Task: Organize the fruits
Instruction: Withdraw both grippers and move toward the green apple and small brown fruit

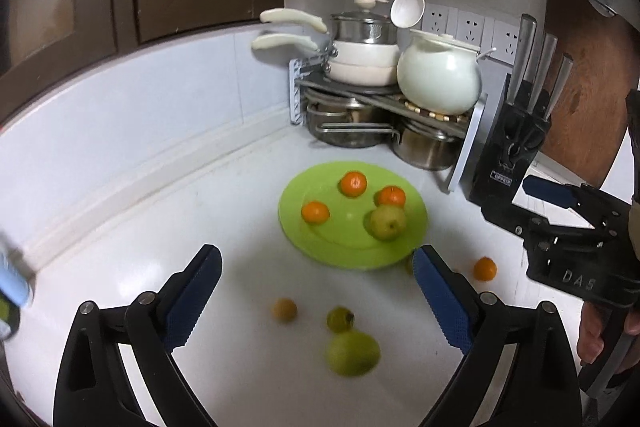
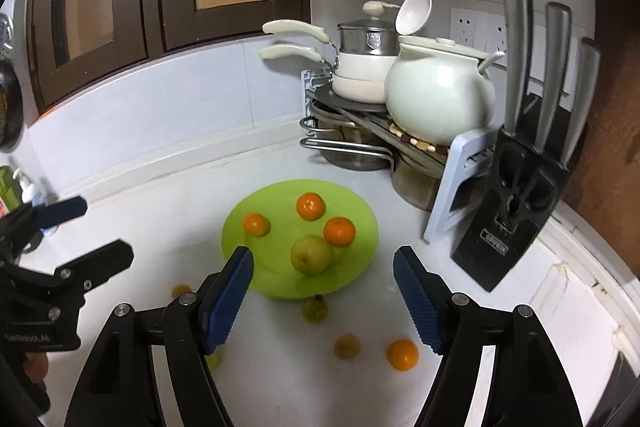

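A green plate [image 1: 320, 239] [image 2: 356, 211] on the white counter holds three oranges [image 1: 353, 183] [image 2: 310, 206] and a green pear [image 1: 387, 222] [image 2: 311, 254]. Loose on the counter in the left wrist view lie a big green pear [image 1: 352, 353], a small green fruit [image 1: 340, 319], a yellowish fruit [image 1: 285, 309] and an orange [image 1: 485, 268]. The right wrist view shows a loose orange [image 2: 402, 354], a brownish fruit [image 2: 346, 346] and a small green fruit [image 2: 314, 309]. My left gripper [image 1: 318, 303] is open and empty above the loose fruits. My right gripper [image 2: 323, 301] is open and empty near the plate's front edge.
A corner rack [image 1: 384, 99] [image 2: 400, 135] with pots and a white ceramic pot stands behind the plate. A black knife block [image 1: 516, 143] [image 2: 520, 187] stands at the right. A white ladle [image 1: 408, 7] hangs above. Bottles [image 2: 24, 187] stand at the far left.
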{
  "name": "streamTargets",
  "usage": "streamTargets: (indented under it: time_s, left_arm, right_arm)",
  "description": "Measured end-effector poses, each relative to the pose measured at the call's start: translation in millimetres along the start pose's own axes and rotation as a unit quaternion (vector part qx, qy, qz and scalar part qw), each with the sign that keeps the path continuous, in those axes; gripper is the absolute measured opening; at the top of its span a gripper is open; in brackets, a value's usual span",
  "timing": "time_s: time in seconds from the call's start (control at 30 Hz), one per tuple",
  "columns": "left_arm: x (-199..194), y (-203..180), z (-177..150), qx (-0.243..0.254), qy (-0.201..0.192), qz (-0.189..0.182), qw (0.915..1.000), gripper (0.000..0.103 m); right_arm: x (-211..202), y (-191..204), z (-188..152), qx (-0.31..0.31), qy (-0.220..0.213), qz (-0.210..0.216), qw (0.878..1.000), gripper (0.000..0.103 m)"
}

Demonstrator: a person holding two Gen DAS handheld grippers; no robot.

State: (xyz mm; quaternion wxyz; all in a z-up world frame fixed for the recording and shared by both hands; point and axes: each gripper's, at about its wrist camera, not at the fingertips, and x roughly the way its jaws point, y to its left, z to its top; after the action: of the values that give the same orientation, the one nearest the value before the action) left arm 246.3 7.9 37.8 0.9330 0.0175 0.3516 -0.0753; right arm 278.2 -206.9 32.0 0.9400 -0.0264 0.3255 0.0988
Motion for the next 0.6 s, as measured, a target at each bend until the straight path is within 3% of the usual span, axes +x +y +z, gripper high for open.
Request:
streamTargets:
  time_s: [0.33,0.6]
  left_arm:
    - [-6.7,-3.8,-43.6,-0.021,0.0,0.01,0.9997,0.098]
    - [12.9,-8.0,-71.1,-0.035,0.045,-0.002,0.9984,0.098]
  right_arm:
    - [-7.0,1.3,-37.2,-0.014,0.01,-0.002,1.0,0.073]
    - [11.5,-7.6,-60.9,-0.009,0.044,0.004,0.999,0.073]
